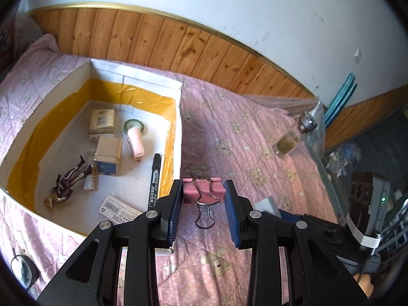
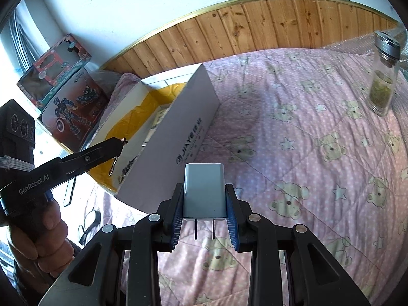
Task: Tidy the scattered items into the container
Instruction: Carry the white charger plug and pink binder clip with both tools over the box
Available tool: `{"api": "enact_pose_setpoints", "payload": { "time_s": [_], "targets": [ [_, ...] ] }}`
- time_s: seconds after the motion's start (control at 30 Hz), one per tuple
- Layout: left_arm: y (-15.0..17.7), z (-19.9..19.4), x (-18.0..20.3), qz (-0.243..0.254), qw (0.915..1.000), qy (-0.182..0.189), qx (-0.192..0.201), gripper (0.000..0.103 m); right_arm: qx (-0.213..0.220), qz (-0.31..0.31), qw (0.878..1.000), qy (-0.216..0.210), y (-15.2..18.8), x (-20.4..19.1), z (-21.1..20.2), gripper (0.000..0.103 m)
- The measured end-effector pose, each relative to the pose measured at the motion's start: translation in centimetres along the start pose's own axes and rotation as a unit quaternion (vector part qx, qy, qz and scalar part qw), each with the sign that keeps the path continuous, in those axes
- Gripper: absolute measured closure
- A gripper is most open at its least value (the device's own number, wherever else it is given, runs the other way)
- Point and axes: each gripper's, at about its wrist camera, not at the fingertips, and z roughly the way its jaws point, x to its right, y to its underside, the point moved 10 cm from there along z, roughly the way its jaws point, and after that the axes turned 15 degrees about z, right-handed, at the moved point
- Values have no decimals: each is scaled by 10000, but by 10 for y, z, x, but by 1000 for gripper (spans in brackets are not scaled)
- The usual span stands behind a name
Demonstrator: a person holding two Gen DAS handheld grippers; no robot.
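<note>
The left gripper (image 1: pixel 203 193) clamps a pink binder clip (image 1: pixel 201 190) between its fingertips, while the right gripper (image 2: pixel 204 199) pinches a grey charger (image 2: pixel 204 191) between its pads, prongs pointing back.

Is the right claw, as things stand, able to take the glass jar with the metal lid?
Probably not yet: the right claw is shut on a grey plug charger, though the bedspread before the glass jar lies bare.

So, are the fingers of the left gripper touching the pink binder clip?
Touching. The left wrist view shows both blue pads of the left gripper pressed against the sides of the pink binder clip, with no gap.
</note>
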Motion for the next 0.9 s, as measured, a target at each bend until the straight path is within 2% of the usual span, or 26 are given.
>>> {"api": "enact_pose_setpoints", "payload": {
  "time_s": [0.67,0.9],
  "targets": [
    [-8,-15,-28,-321,9993,164,128,70,-55,-386,9987,-331,-19,-59,14,71],
    [-17,-25,-48,-400,9989,26,241,70,-41,-561,9976,-398,-28,-75,19,71]
  ]
}}
